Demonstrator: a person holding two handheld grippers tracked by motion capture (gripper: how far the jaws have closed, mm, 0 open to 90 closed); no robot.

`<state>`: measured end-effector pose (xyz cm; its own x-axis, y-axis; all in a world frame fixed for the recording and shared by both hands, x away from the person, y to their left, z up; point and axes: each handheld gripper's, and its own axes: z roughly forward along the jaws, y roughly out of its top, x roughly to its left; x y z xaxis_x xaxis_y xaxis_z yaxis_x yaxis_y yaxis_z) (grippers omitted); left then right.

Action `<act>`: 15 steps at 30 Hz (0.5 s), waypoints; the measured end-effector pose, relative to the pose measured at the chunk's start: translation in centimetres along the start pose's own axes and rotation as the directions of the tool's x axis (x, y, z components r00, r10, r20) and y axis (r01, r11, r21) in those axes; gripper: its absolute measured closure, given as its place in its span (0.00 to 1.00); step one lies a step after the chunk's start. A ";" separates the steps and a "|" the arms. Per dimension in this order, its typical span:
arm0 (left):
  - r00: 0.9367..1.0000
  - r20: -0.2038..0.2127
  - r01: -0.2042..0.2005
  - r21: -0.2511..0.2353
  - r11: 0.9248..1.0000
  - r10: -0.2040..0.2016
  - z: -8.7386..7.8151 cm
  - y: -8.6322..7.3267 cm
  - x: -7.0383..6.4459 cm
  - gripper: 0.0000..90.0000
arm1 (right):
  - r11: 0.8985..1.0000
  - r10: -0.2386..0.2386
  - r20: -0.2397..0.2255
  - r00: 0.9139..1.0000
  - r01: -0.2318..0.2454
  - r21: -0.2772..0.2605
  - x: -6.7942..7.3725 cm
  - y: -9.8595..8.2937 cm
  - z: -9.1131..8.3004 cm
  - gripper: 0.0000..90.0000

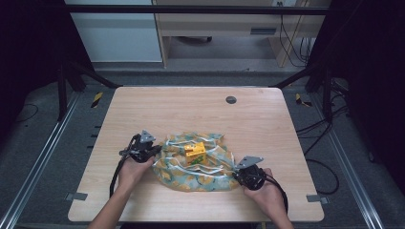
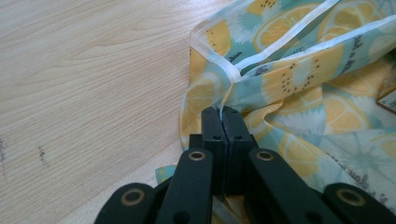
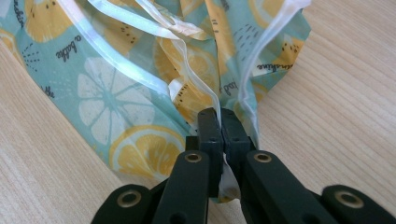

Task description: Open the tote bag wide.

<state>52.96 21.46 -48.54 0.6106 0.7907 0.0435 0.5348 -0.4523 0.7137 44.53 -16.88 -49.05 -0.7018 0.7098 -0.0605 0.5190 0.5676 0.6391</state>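
The cloth [image 1: 198, 164], a thin fabric printed with lemon slices and edged in a white band, lies rumpled near the front of the bench [image 1: 143, 105], with a small yellow box [image 1: 196, 153] sitting on its middle. The left claw [image 1: 152, 151] is pressed fully closed on the cloth's edge at the side of the box toward the person's left; in the left gripper view the jaws meet with only a fold of the white hem [image 2: 227, 112] between them. The right claw [image 1: 237, 171] is likewise closed tight on the cloth's edge at the opposite side of the box and a little nearer the person, and the right gripper view shows the hem [image 3: 217, 108] caught at the very tips.

The likely trouble is the shallow hold. Each claw has only a narrow bit of slick hem, so a pull that is too quick or uneven could draw the fabric out of one side, and the cloth would drop slack on that side of the box. The box is loose on the cloth, so lifting one side higher than the other could tip it or slide it off toward the lower edge. Pulling the two corners apart rather than up over the box could also drag box and cloth together across the bench.
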 end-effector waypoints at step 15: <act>1.000 0.011 0.010 -0.163 0.987 -0.009 -3.3 0.9 -0.7 0.46 | 0.981 -0.009 -0.011 1.000 0.007 -0.195 1.2 1.6 -1.8 0.38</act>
<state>51.12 21.87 -45.62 0.6124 0.7900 0.0297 0.4390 -0.3710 0.8183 43.68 -15.87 -46.68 -0.7119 0.6999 -0.0581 0.4091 0.4805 0.7758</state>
